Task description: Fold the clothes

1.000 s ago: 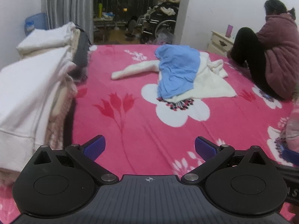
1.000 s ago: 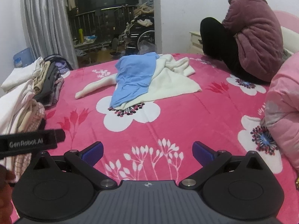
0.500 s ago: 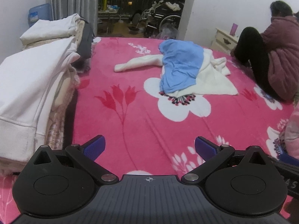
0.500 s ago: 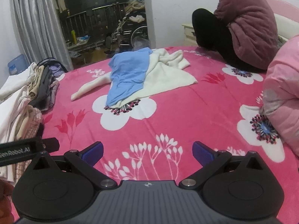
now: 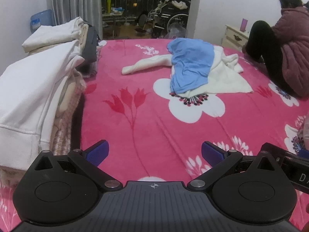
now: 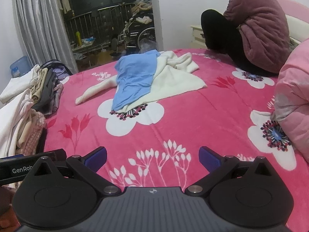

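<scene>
So far left you've got the stack of folded clothes [image 5: 38, 81] piled at the edge of the bed, white sweatshirt on top, looks like the done pile. Down front, the left gripper [image 5: 153, 152] has its jaws spread wide with nothing in them, hovering over bare pink blanket [image 5: 135, 135]. Middle of the bed is the stuff not folded yet: a blue garment [image 5: 190, 65] lying rumpled on top of a cream garment [image 5: 226, 77], whose one sleeve trails out to the left. Both sit well away from the grippers. The right gripper [image 6: 152, 155] is the same deal, wide open and empty. Far right a person [image 6: 251, 29] sits on the bed edge, not involved. I'd call this the reach-for-the-next-piece step. Next move probably means getting both grippers over to the blue one and pinching just that layer, not the cream under it.
</scene>
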Motion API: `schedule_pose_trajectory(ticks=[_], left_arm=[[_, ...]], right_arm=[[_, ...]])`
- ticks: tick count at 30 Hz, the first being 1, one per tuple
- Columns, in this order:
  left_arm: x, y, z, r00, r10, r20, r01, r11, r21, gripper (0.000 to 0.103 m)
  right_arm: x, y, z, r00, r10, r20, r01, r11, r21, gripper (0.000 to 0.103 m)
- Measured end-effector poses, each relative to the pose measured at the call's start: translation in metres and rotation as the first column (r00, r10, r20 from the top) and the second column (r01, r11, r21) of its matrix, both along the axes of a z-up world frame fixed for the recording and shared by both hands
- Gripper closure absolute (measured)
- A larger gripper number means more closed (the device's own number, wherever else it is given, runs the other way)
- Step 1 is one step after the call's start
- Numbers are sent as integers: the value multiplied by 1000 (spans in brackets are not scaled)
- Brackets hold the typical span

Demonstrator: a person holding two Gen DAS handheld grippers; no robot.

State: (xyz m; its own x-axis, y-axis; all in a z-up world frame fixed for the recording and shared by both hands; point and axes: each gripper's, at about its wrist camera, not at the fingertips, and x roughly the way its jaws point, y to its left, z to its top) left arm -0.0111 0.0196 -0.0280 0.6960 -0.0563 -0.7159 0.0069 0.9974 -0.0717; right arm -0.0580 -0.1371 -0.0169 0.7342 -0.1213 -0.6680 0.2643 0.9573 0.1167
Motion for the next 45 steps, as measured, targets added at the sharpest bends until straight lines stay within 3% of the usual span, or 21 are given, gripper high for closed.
schedule_pose_trajectory(ticks=[36, 45], left_arm=[[3, 1, -1, 1000, 4, -11, -5, 1000, -14, 0], [48, -12, -8, 998, -51, 33, 51, 999, 9, 0]], right_arm=[[4, 10, -1, 999, 11, -32, -13, 998, -62, 0], [17, -3, -6, 998, 62, -10, -63, 990, -123, 0]])
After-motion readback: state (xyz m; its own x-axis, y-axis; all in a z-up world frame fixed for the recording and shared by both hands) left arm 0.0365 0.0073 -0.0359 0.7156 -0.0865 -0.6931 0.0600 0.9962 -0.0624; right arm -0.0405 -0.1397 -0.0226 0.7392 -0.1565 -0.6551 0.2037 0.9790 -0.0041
